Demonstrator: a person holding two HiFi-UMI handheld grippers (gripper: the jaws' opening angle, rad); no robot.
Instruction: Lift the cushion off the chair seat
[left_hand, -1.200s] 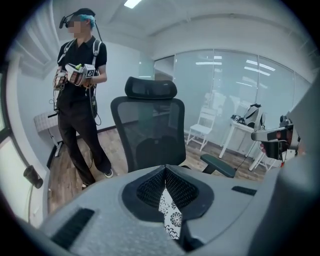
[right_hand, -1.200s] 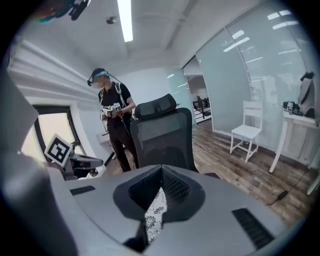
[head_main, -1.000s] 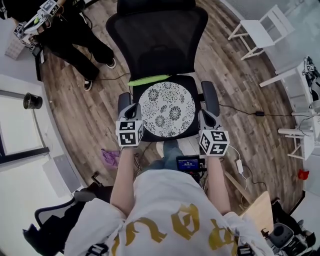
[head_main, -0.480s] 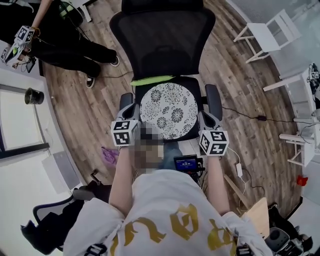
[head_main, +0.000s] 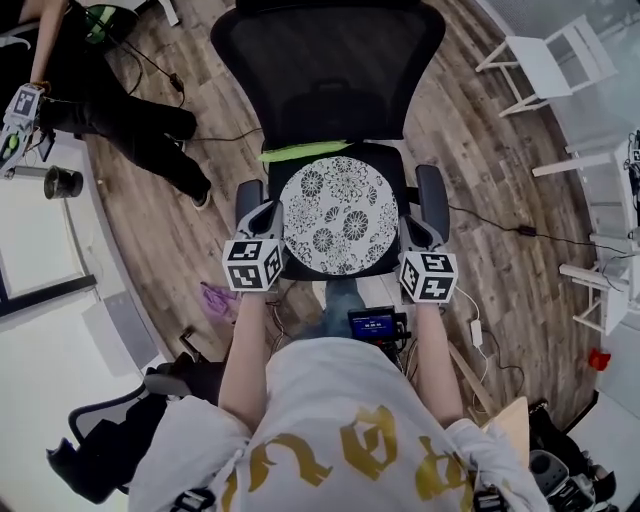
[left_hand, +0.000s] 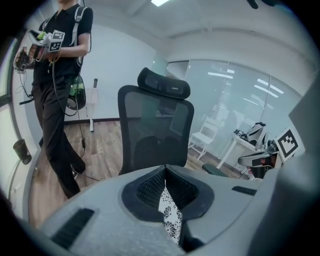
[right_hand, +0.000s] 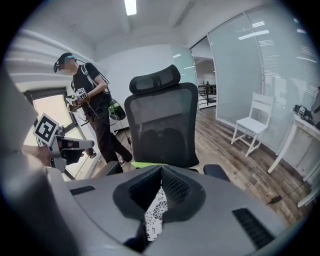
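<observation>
A round white cushion (head_main: 338, 215) with a black flower print lies level over the seat (head_main: 388, 156) of a black mesh office chair (head_main: 330, 70). From above I cannot tell whether it touches the seat. My left gripper (head_main: 272, 218) is shut on its left edge and my right gripper (head_main: 408, 232) on its right edge. In the left gripper view a strip of the cushion (left_hand: 171, 216) is pinched between the jaws of the left gripper (left_hand: 165, 172). The right gripper view shows the cushion (right_hand: 154, 216) clamped the same way in the right gripper (right_hand: 161, 172).
A green strip (head_main: 300, 152) lies at the back of the seat. Armrests (head_main: 432, 195) flank the cushion. Another person (head_main: 130, 110) stands at the far left with grippers. White chairs (head_main: 545, 50) and tables stand on the right. A second black chair (head_main: 110, 440) is behind me, left.
Both grippers have sunk a little with the cushion still held between them. The other person has shifted toward the left edge of the head view.
</observation>
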